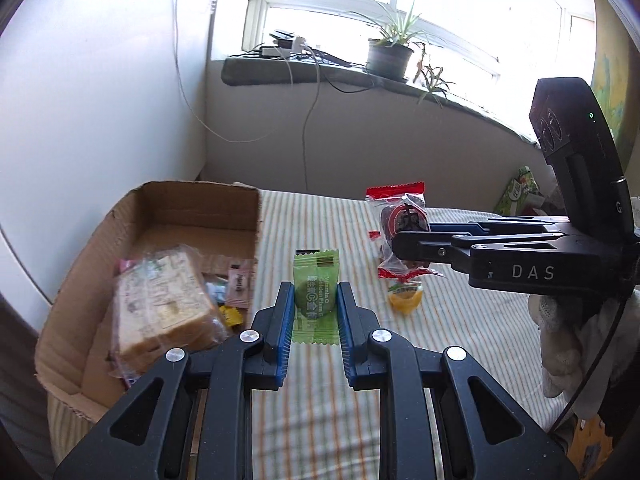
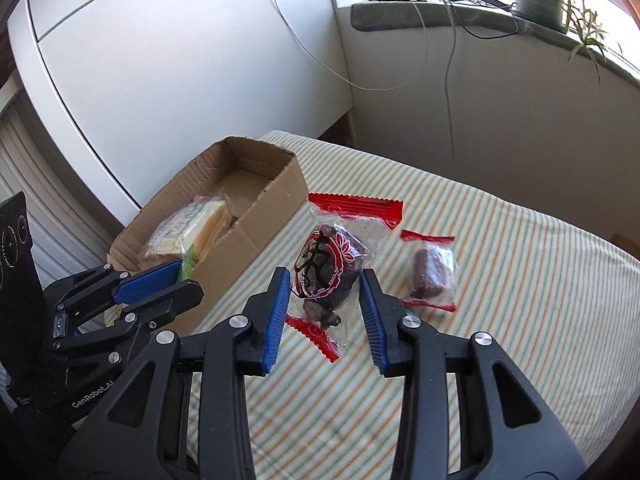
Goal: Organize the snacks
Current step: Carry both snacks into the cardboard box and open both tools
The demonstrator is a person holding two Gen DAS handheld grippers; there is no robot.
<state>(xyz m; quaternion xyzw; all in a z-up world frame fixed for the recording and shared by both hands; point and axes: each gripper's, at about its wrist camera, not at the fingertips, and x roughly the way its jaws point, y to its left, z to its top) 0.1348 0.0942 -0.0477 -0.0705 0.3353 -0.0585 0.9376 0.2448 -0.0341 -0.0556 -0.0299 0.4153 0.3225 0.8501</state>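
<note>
- Left gripper [image 1: 316, 304] fills the bottom of its own view, jaws clamped on a green packet [image 1: 314, 298]; packet held clear above the striped cloth [image 1: 312, 420], lower tail hanging between the blue pads.
- In the right wrist view only a sliver of green shows past the left gripper's fingers, rest hidden.
- Right gripper [image 2: 324, 292] jaws pinch a red-ended packet [image 2: 332, 264], dark lumpy snack inside, print on the wrap unreadable.
- In the left wrist view that packet is half covered by the right gripper's fingers; gloved hand [image 1: 560, 344] cut off at the right edge.
- Box [image 1: 192, 208], cardboard, sits left on the cloth; holds a bread bag [image 1: 164, 300] and small sachets, mostly buried, labels too blurred to read.
- Second red packet [image 2: 430, 270] lies on the cloth just right of the held one.
- Yellow cup [image 1: 404, 298] on the cloth, partly hidden behind the held red packet.
- Window blown out white; plant [image 1: 394, 44] and cables on the sill.
</note>
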